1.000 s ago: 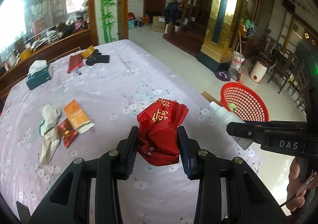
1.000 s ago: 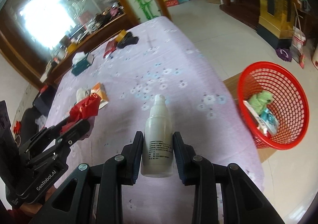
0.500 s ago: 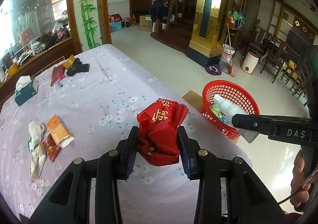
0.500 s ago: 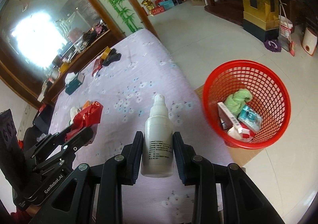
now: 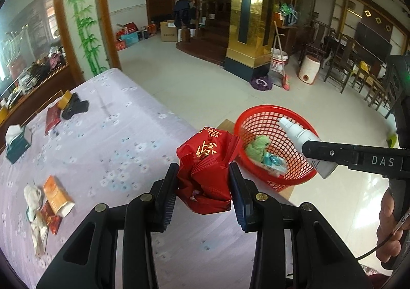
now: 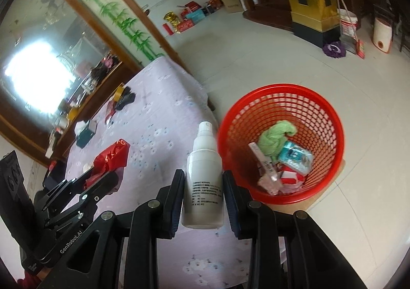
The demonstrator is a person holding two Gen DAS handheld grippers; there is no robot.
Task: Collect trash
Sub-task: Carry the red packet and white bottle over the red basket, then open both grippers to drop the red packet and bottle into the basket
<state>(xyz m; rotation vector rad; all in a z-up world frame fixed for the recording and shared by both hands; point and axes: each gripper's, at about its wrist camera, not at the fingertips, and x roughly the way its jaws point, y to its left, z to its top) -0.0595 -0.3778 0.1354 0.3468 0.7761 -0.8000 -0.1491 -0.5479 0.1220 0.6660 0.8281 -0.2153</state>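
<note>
Both grippers now nearer the red mesh basket (image 6: pixel 330 120): left fingers (image 5: pixel 166 196) clamping crumpled red foil bag (image 5: pixel 207 171), right fingers (image 6: pixel 174 199) clamping smooth white spray bottle (image 6: pixel 203 171).

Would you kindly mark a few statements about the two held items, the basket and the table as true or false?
1. The left hand-held gripper is shut on a red bag. True.
2. The right hand-held gripper holds a green cloth. False: it is shut on a white bottle; the green cloth lies in the basket.
3. The red basket stands on the table. False: it stands beside the table, lower down.
4. An orange packet lies on the table. True.
5. The basket is empty. False: it holds the cloth and packets.
</note>
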